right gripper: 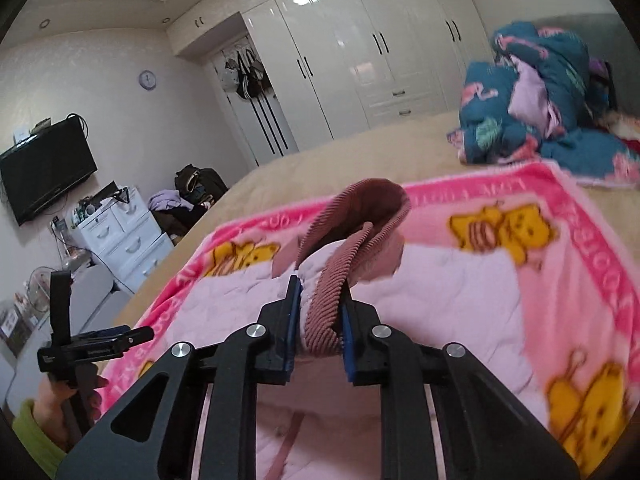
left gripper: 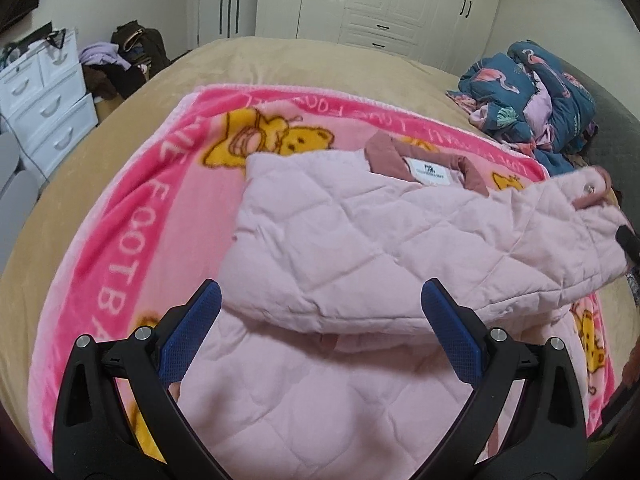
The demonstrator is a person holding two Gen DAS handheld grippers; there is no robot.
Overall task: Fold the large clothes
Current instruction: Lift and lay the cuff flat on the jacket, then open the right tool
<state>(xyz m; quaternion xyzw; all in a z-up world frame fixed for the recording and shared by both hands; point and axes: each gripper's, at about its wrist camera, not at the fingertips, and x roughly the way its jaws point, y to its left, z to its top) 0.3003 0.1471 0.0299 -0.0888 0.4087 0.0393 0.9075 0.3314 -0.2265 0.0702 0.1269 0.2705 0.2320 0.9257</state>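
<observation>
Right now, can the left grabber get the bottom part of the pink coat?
Probably yes. The left gripper is open and hangs right over the pink coat, nothing between them. The right gripper only pinches the dark pink cuff.

White wardrobe (left gripper: pixel 400 0), drawer unit (left gripper: pixel 48 100), wall television (right gripper: pixel 46 166), perhaps a clock (right gripper: pixel 147 79).

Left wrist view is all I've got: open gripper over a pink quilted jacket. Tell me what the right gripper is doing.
Observer: The right gripper is shut on the jacket's ribbed cuff, a dusty-rose corduroy band.
Operator: Report where that cuff sits.
Observer: It is lifted above the jacket, which lies on the pink bear blanket.
Operator: Confirm my left gripper from that side.
Observer: The left gripper shows at the blanket's left edge, held in a hand with a green sleeve.
</observation>
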